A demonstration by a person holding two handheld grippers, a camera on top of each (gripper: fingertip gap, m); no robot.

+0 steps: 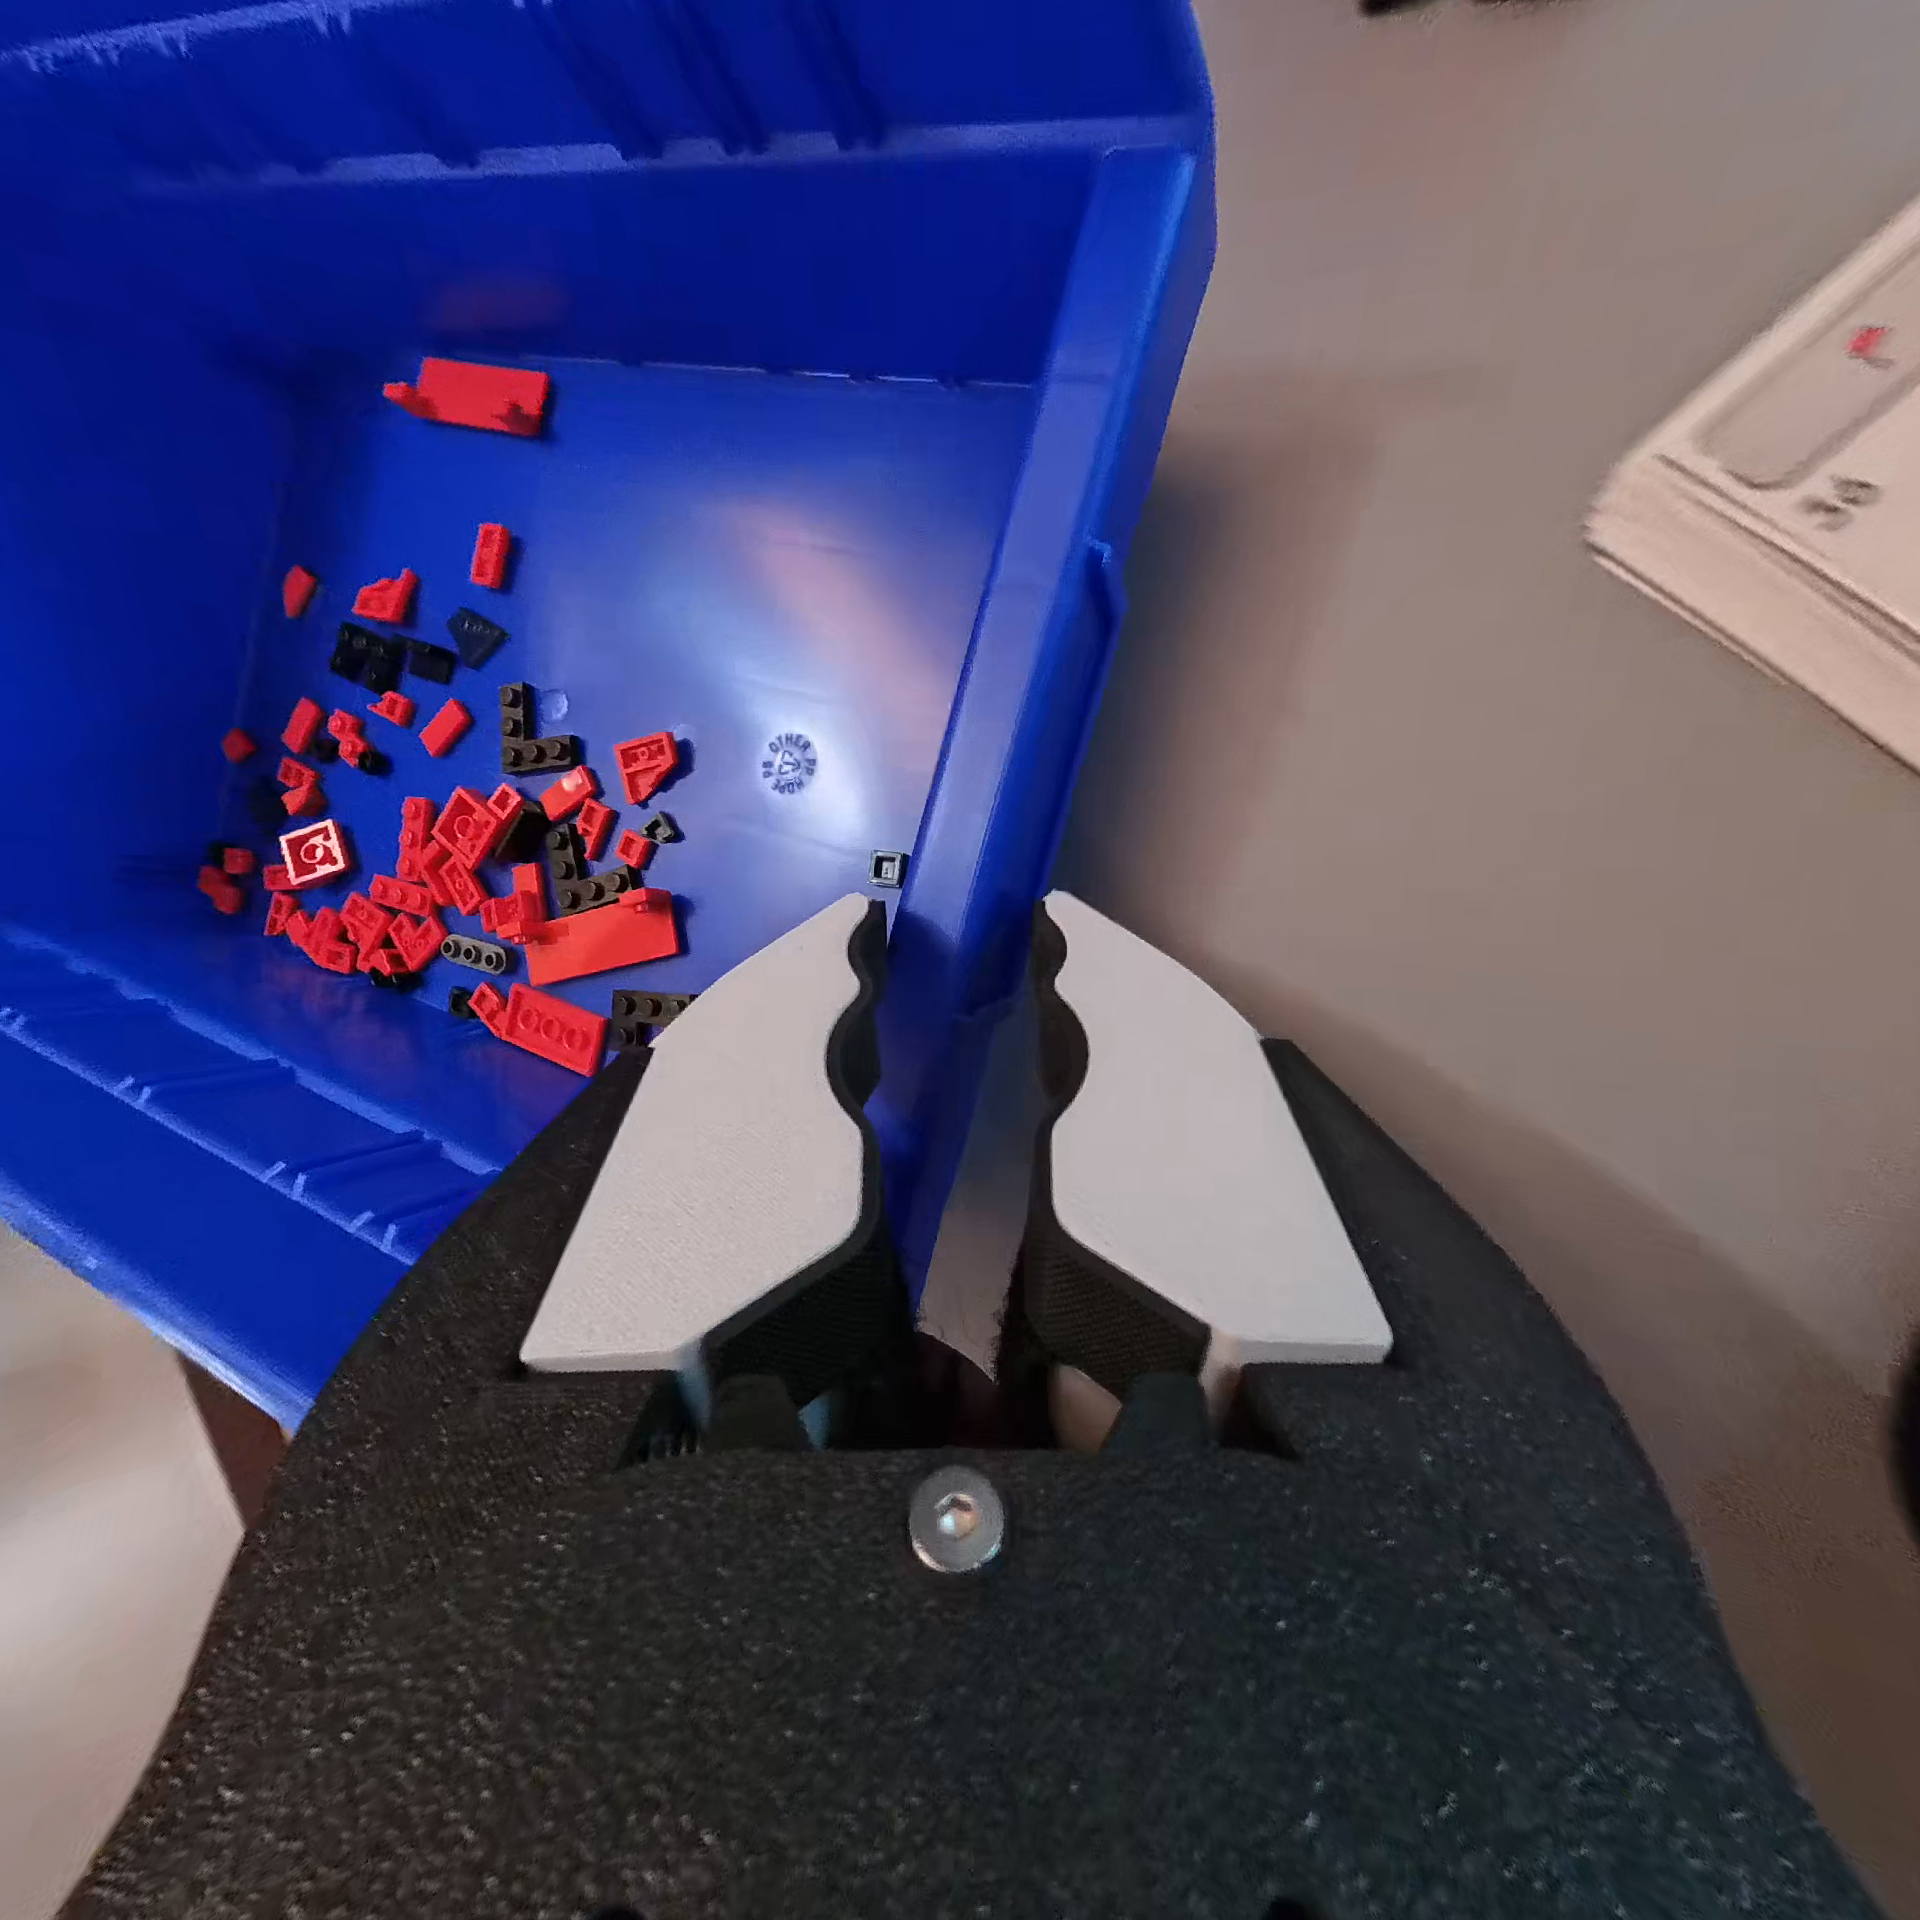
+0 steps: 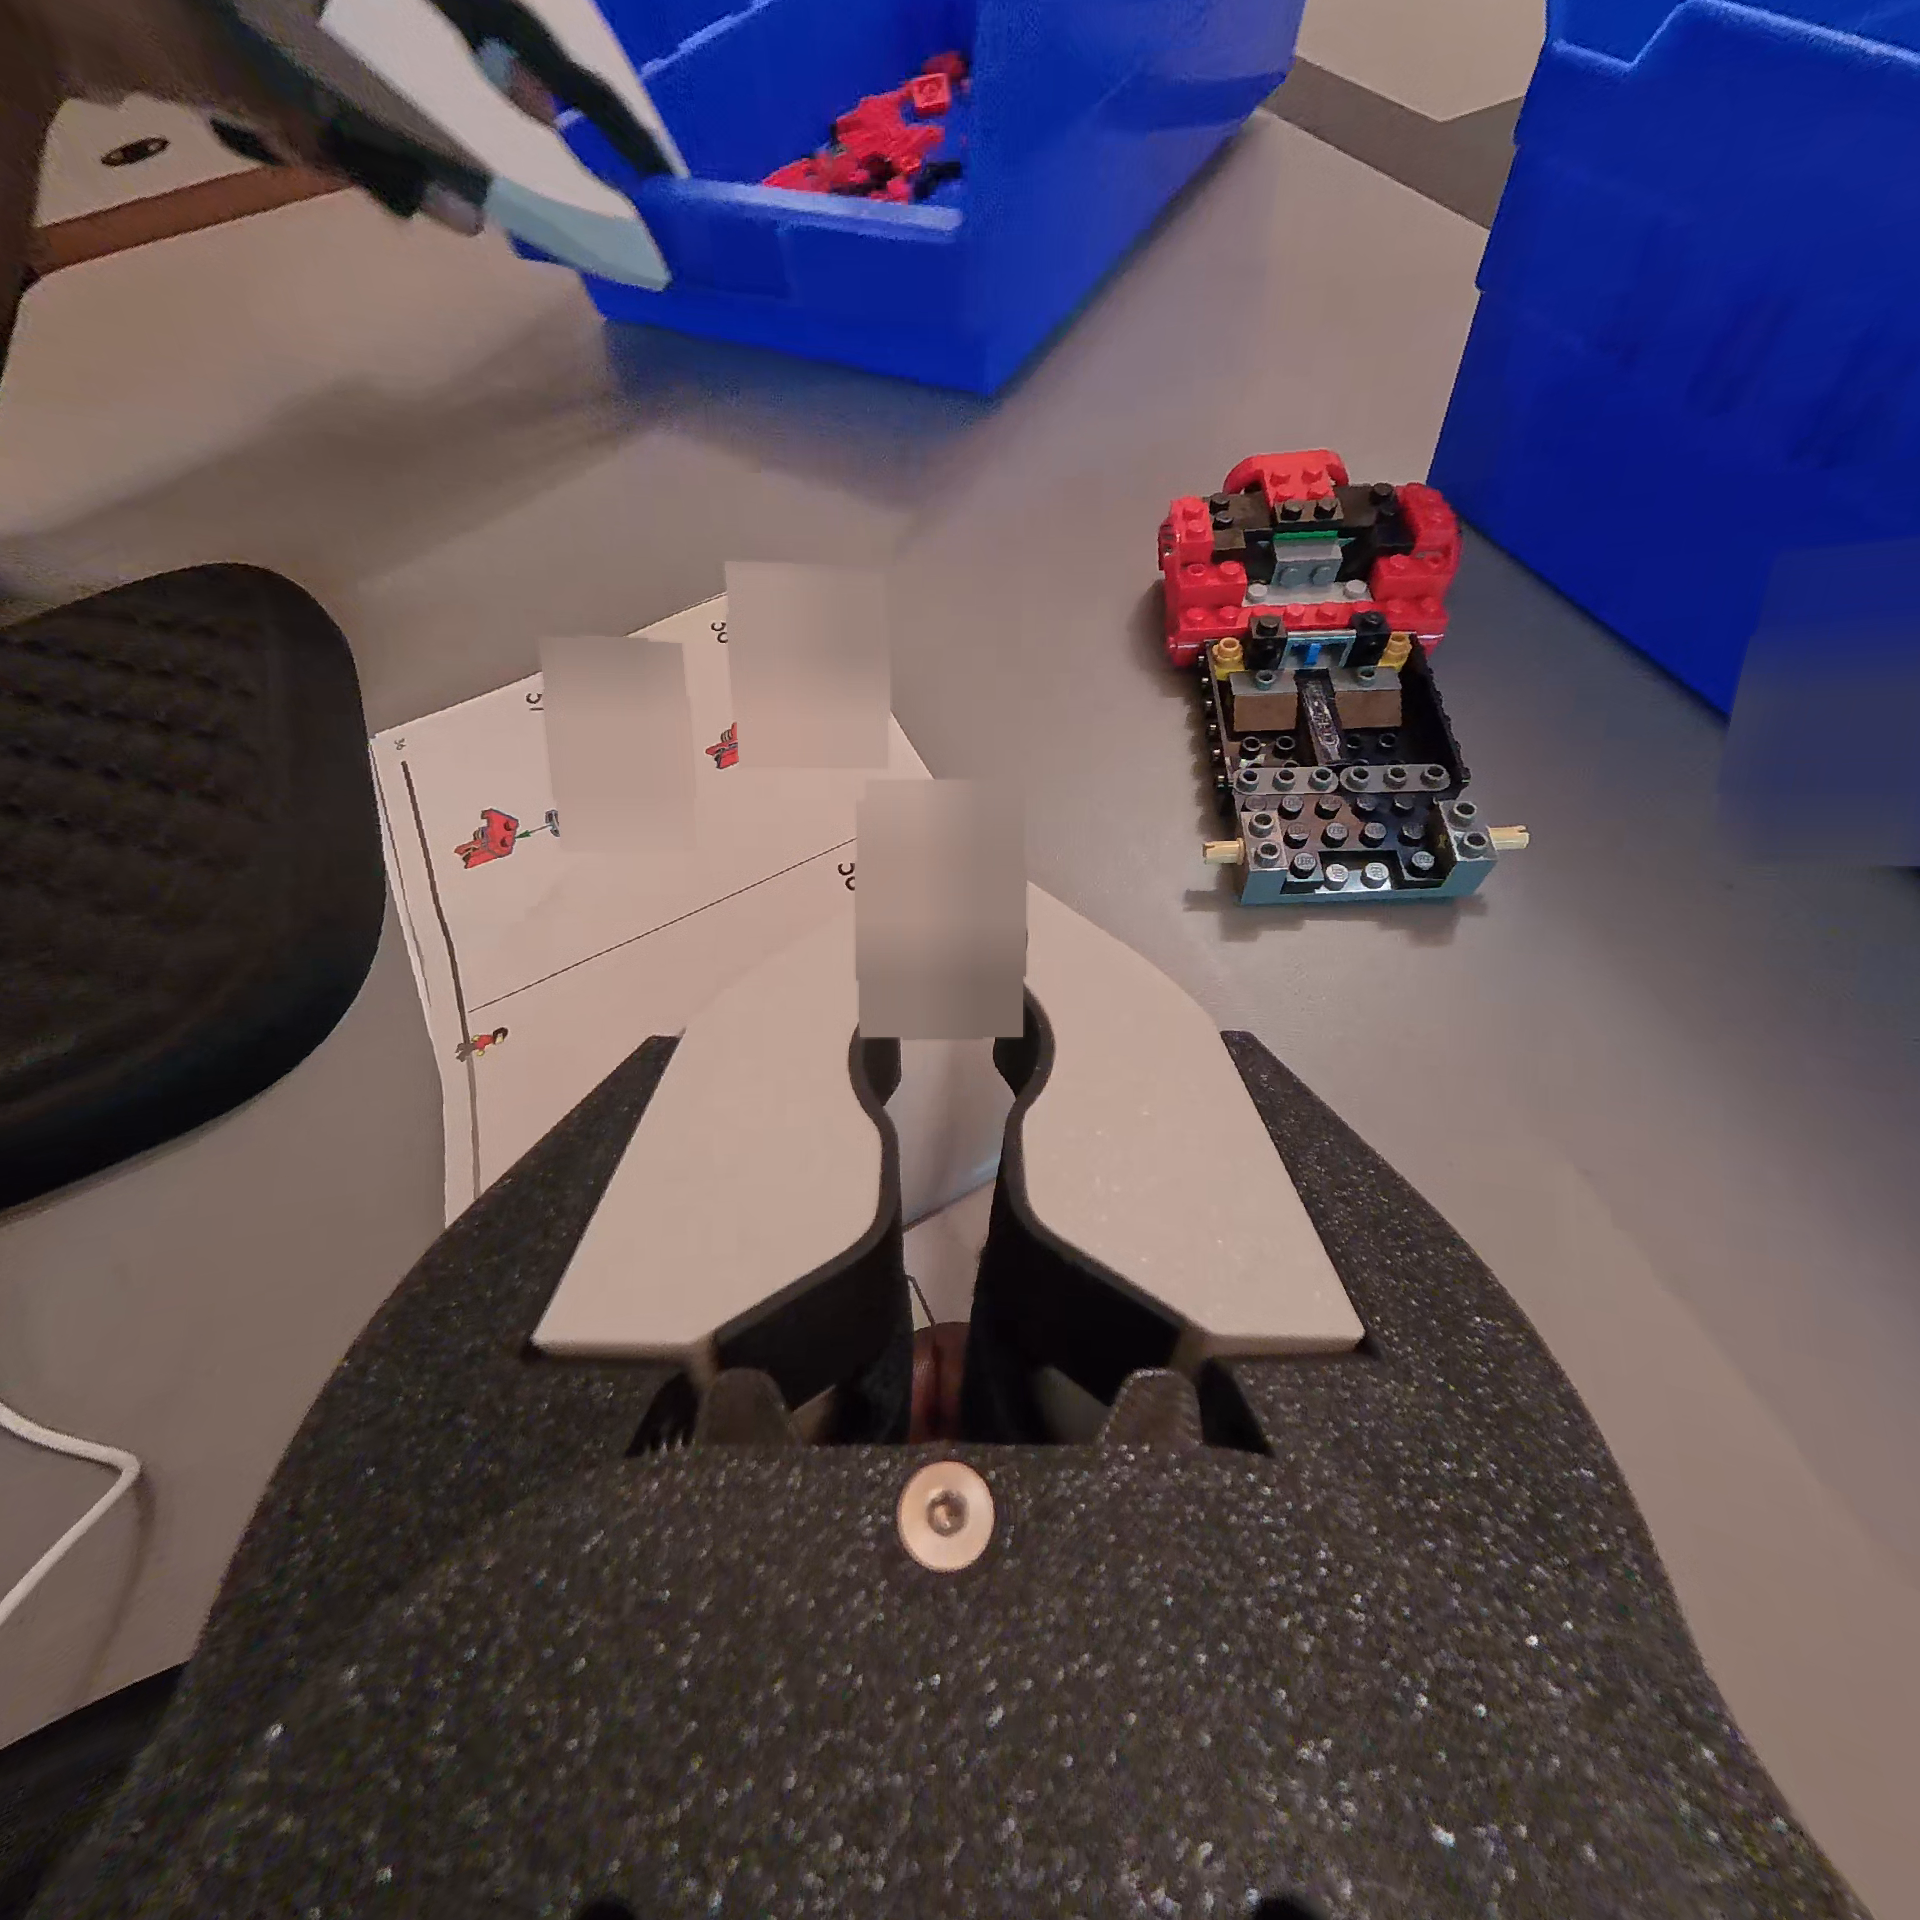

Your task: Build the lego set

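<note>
Left gripper (image 1: 956,925) straddles the side wall of the blue bin (image 1: 1049,665), jaws closed onto that wall; the bin looks tipped. Loose bricks (image 1: 447,831), red and black, too many to count, lie heaped at left centre of the left wrist view, left of and beyond the fingertips.

Right gripper (image 2: 940,1049), tips partly masked, shows a narrow gap with nothing in it; it hovers over the instruction sheet (image 2: 623,914).

One half-built car (image 2: 1325,686) on the counter (image 2: 1039,499), right of centre, long axis running away from the camera; the right gripper is nearer. Two bins visible, the second (image 2: 1704,312) at upper right.
</note>
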